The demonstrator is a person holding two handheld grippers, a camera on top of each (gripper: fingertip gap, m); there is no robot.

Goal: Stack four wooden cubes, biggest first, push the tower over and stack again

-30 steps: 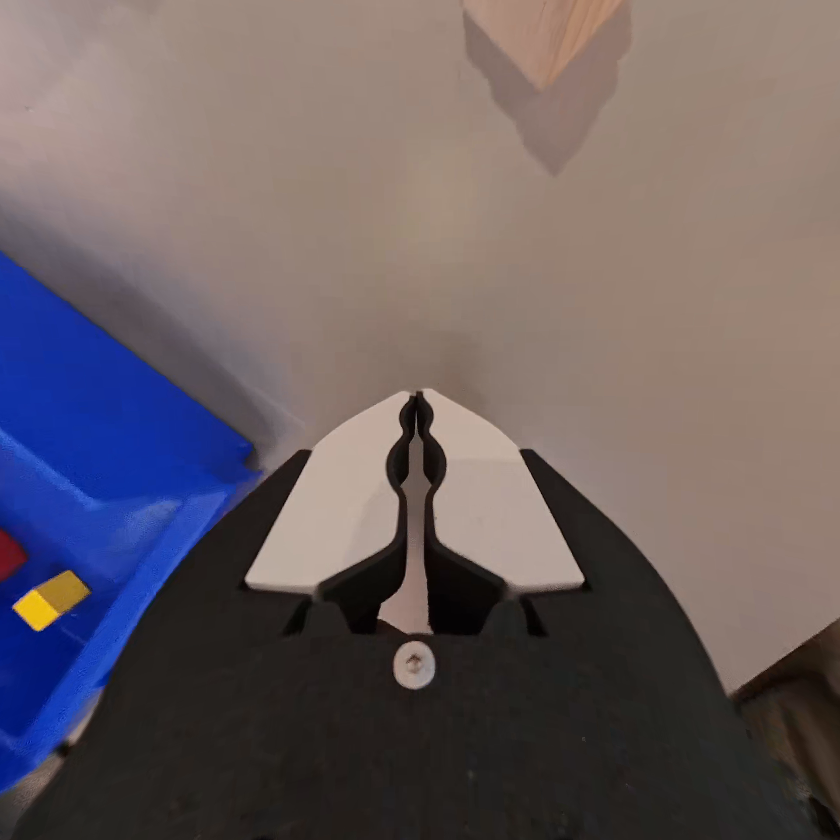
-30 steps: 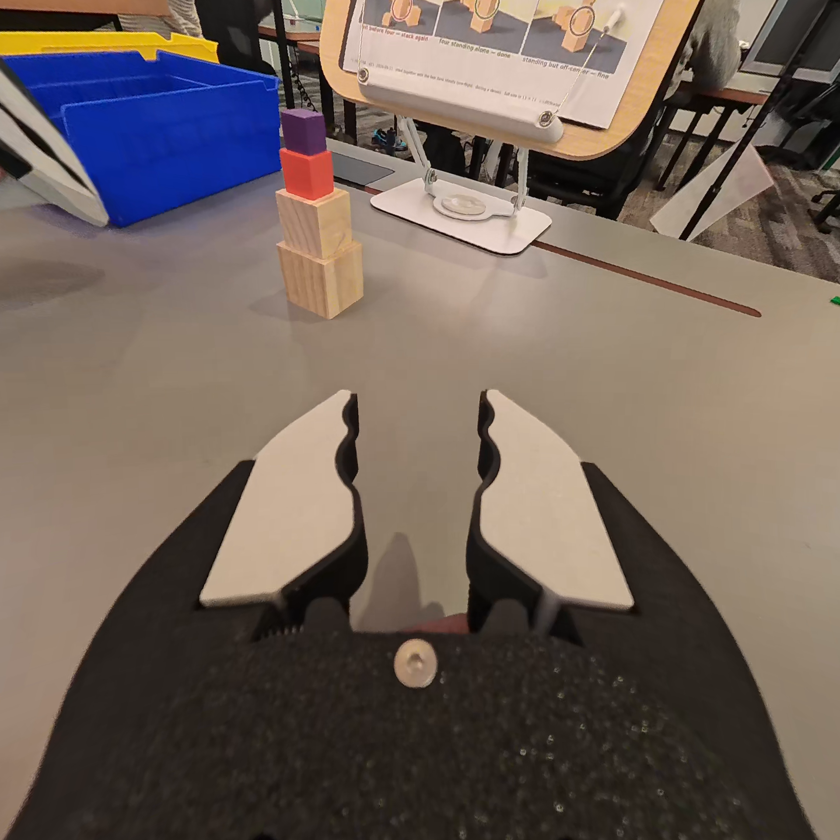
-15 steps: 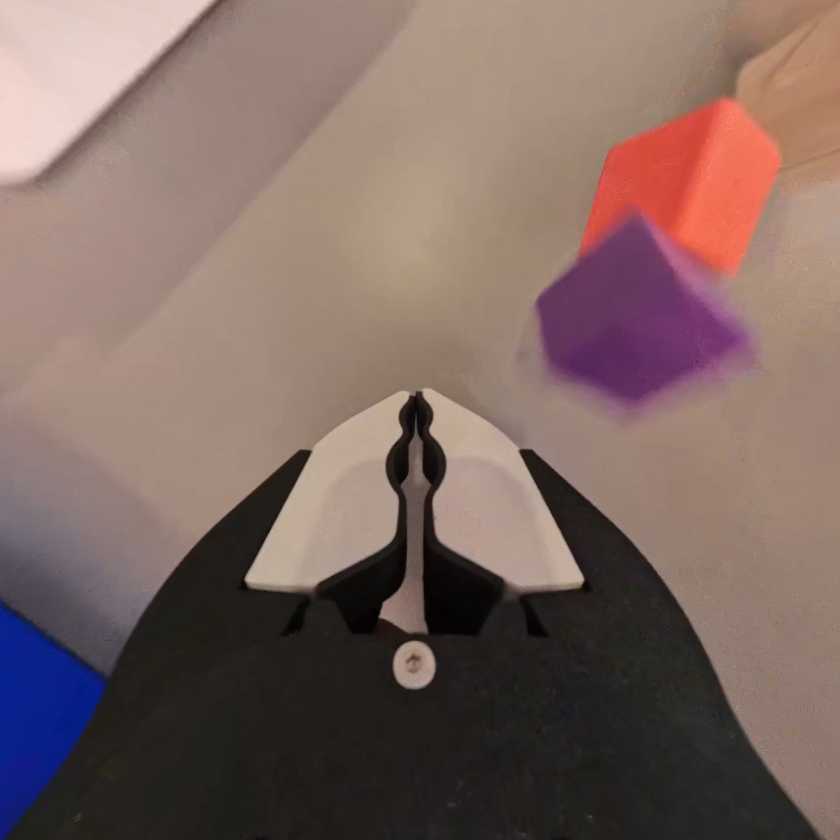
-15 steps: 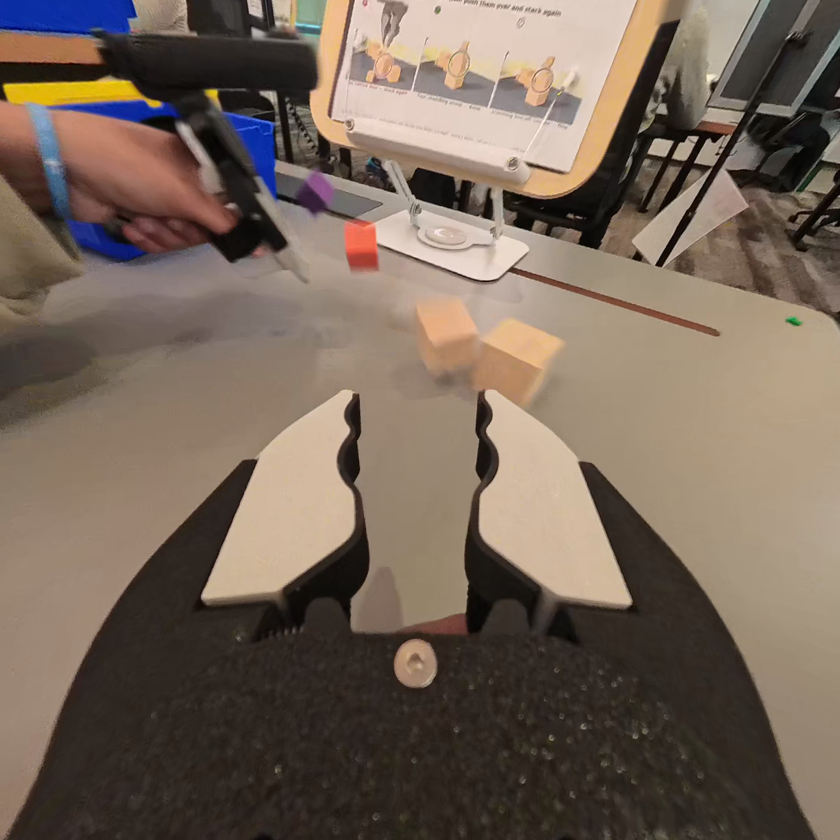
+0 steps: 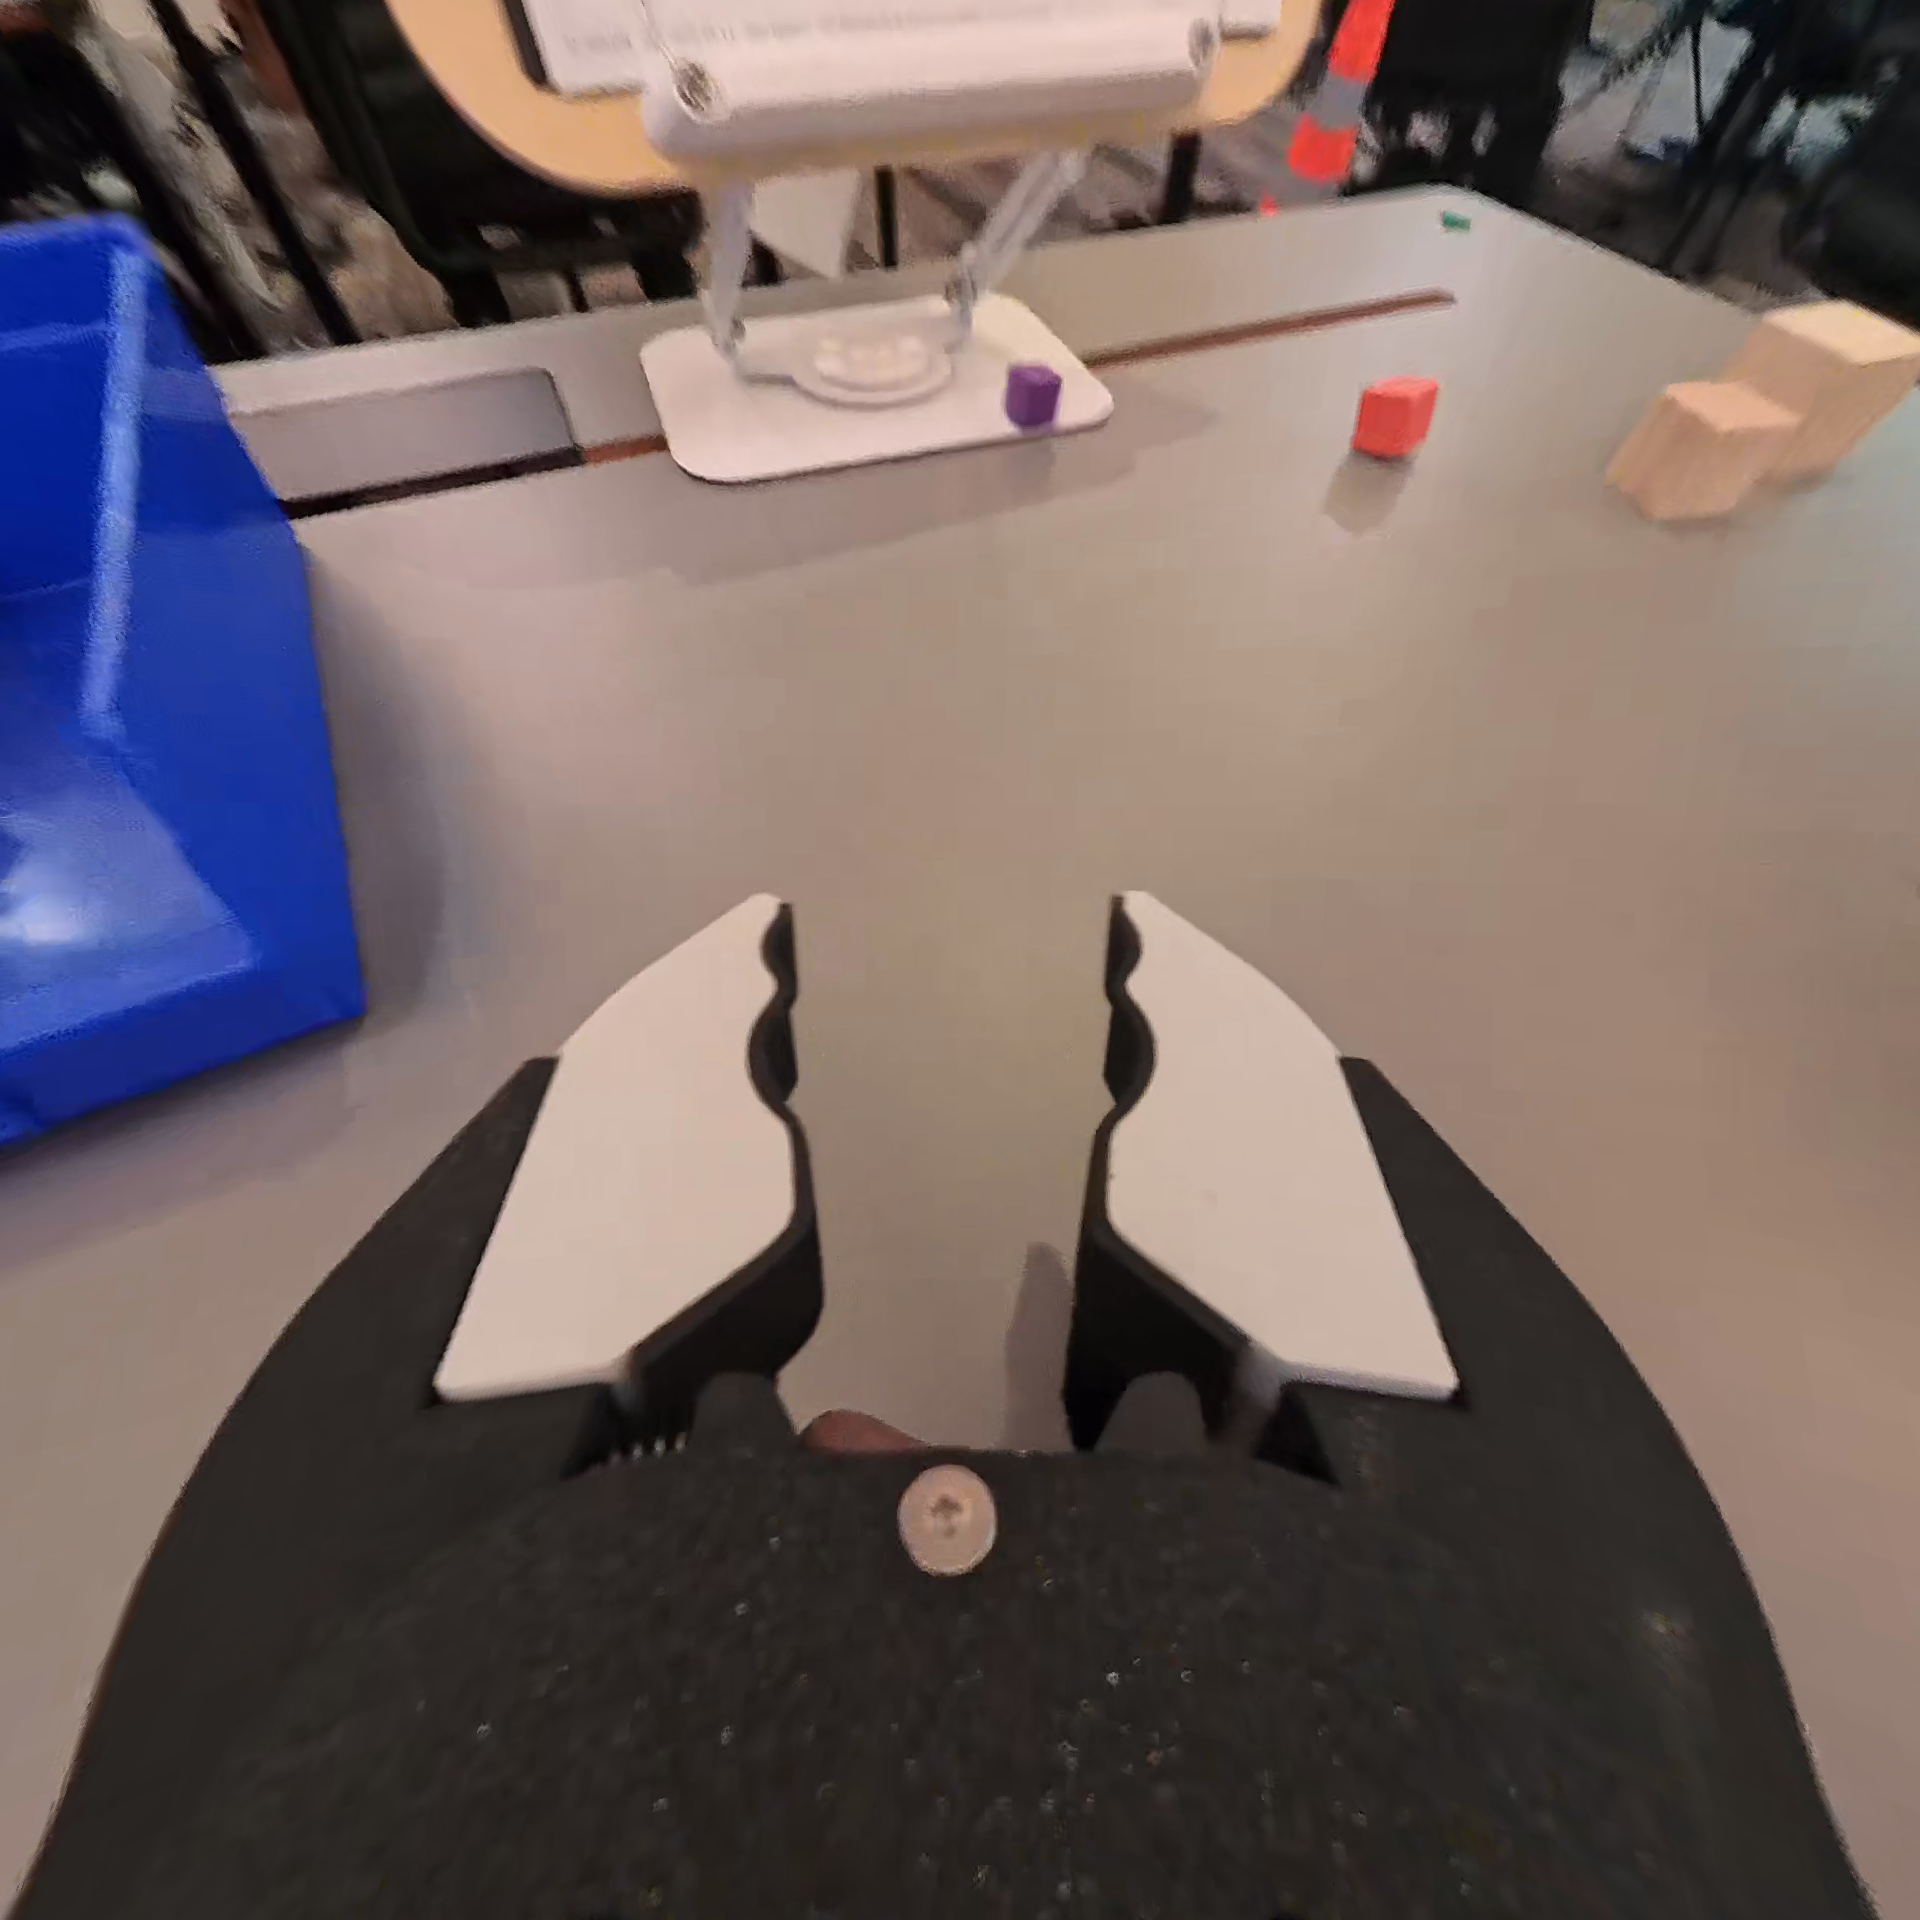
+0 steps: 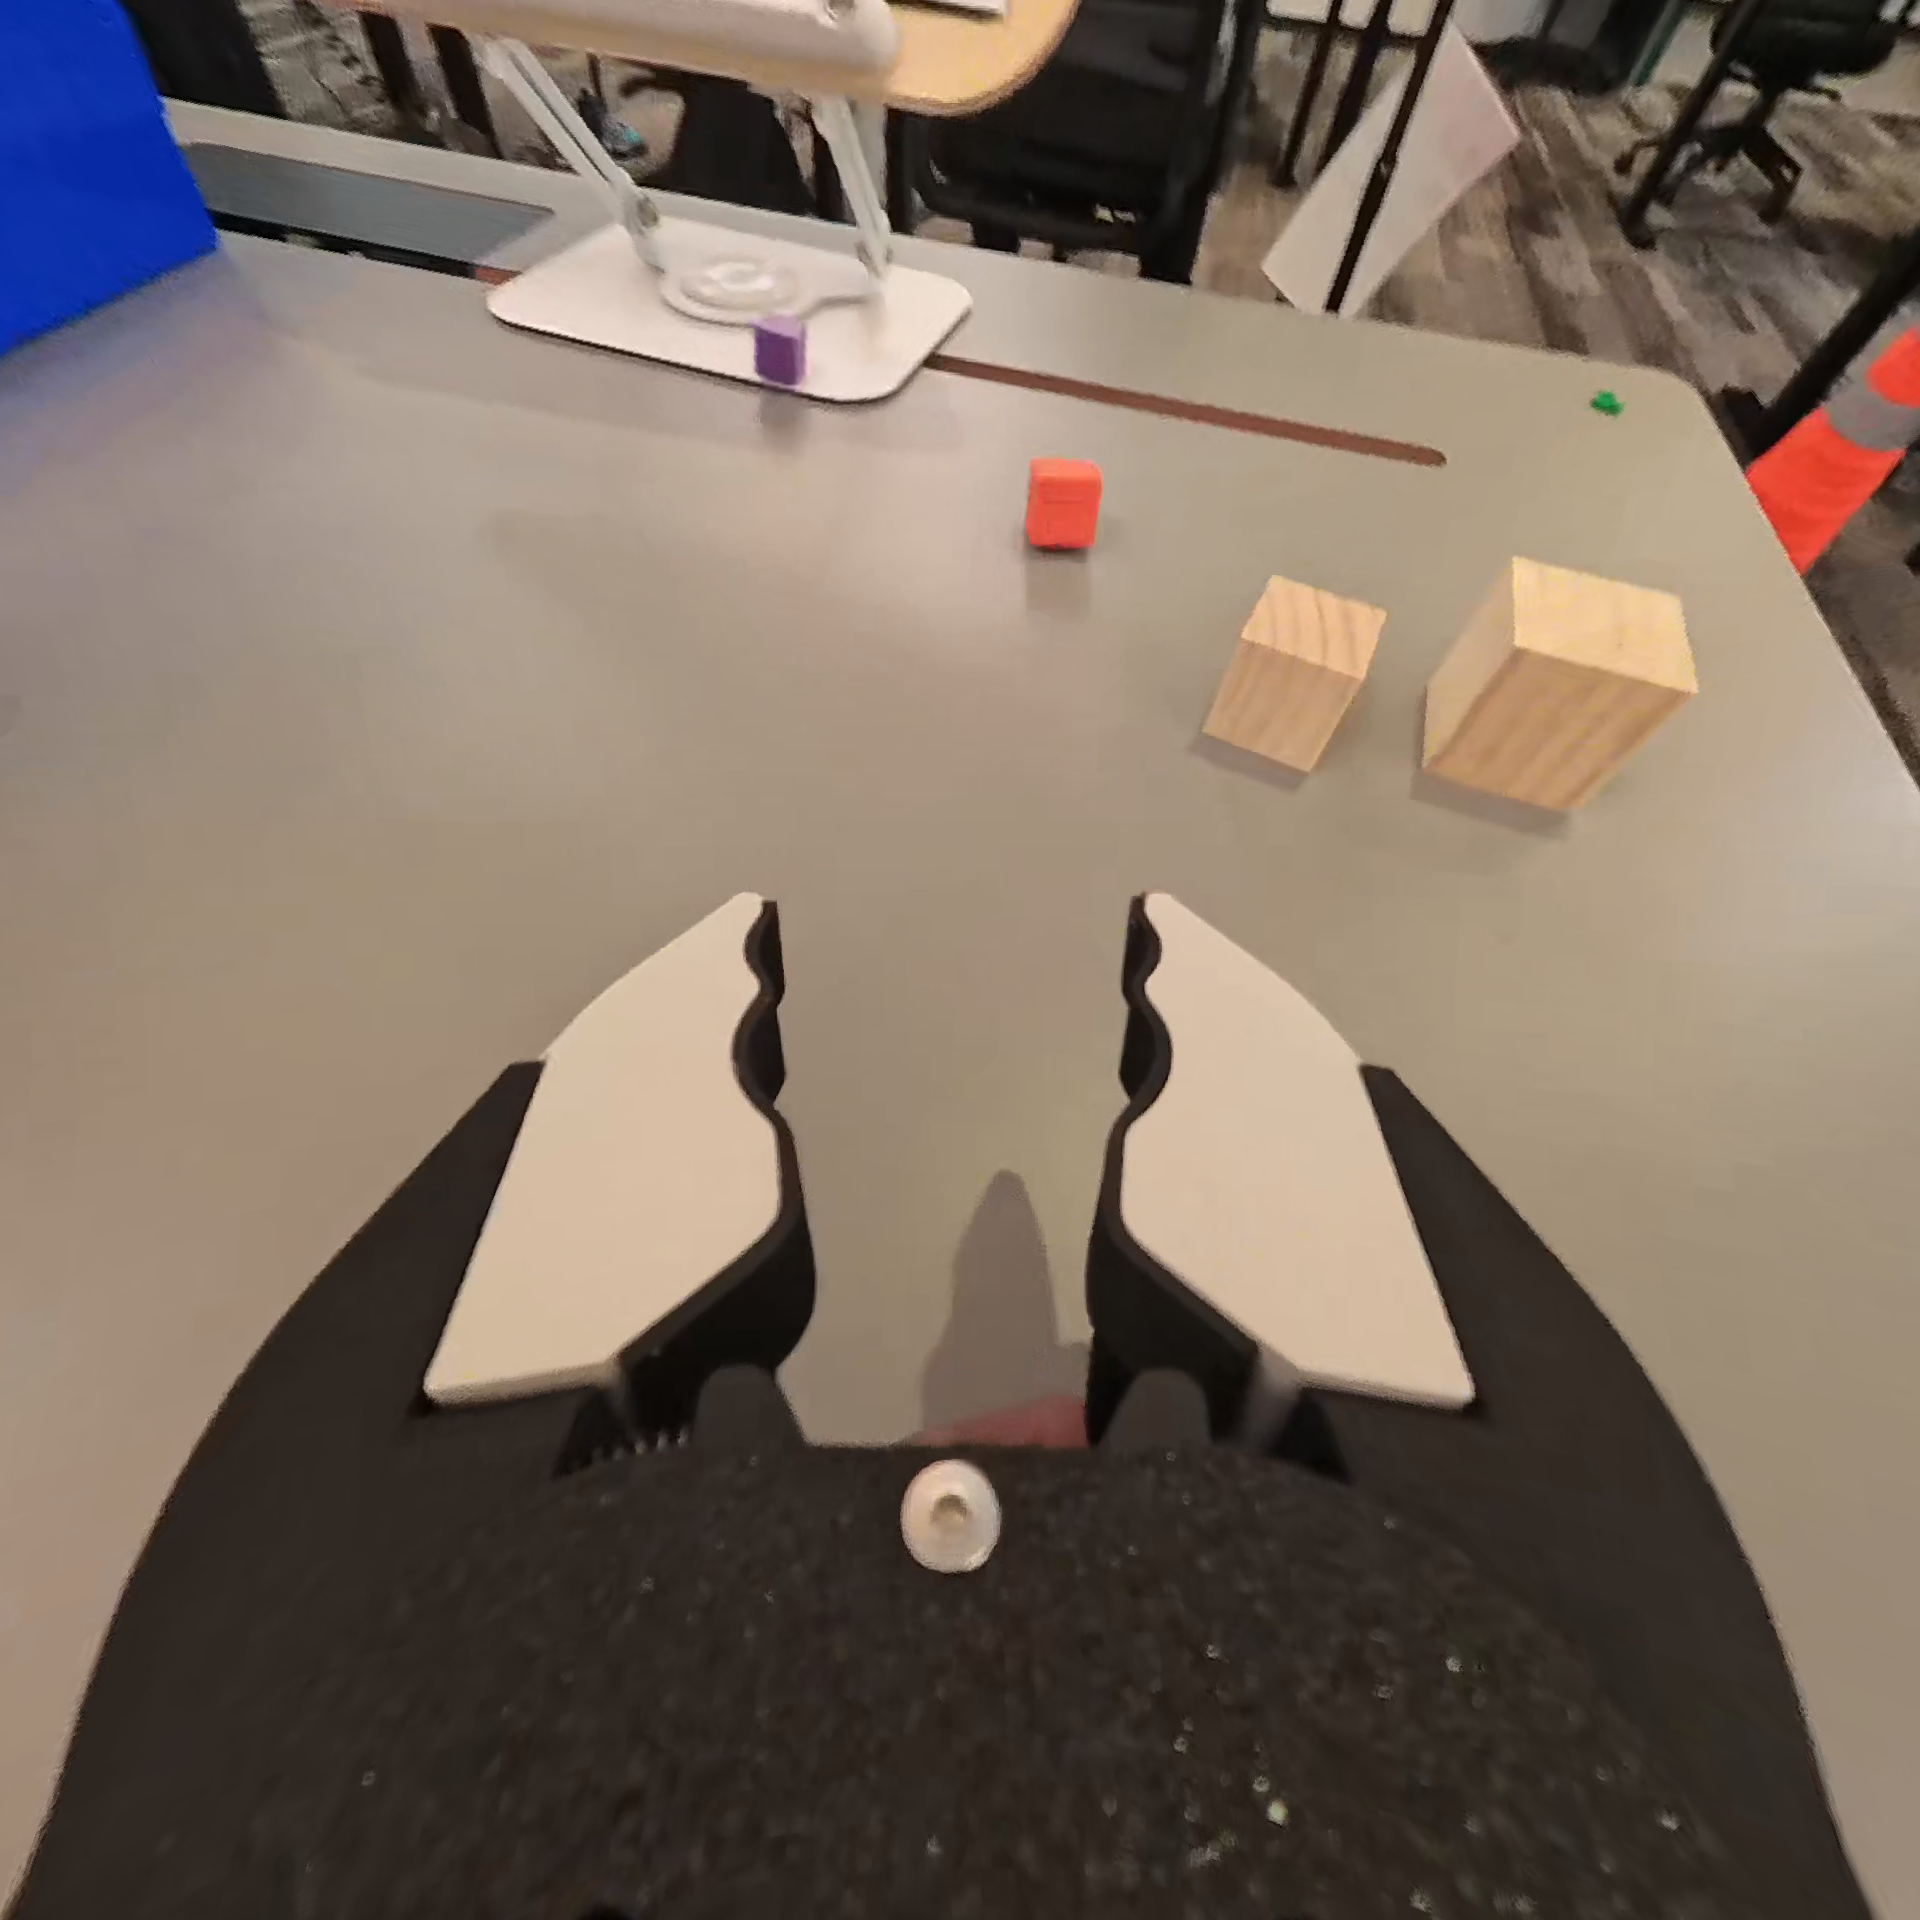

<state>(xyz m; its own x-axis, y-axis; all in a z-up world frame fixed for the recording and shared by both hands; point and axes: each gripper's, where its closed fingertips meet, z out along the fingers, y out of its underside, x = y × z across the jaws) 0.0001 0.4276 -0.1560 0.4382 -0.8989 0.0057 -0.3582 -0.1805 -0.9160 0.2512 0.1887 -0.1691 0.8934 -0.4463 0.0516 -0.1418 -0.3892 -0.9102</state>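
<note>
a: how many grippers, and what do they hold?
b: two. the left gripper [image 5: 945, 914] and the right gripper [image 6: 951, 914] both hover over the grey table [image 6: 520, 779], fingers spread apart, nothing between them.
a: and cubes?
b: four, all lying singly on the table, none stacked. nearest, to the right, two plain wood ones stand just beside each other with a gap: the biggest cube [image 6: 1558, 681] and, left of it, the second wooden cube [image 6: 1299, 670]. farther and more left sits the red cube [image 6: 1062, 502], well apart.
a: the fourth?
b: the purple cube [image 6: 779, 350], smallest, rests farthest off on the white base of the board stand [image 6: 623, 301]. one blue bin [image 5: 156, 675] stands at the left.
</note>
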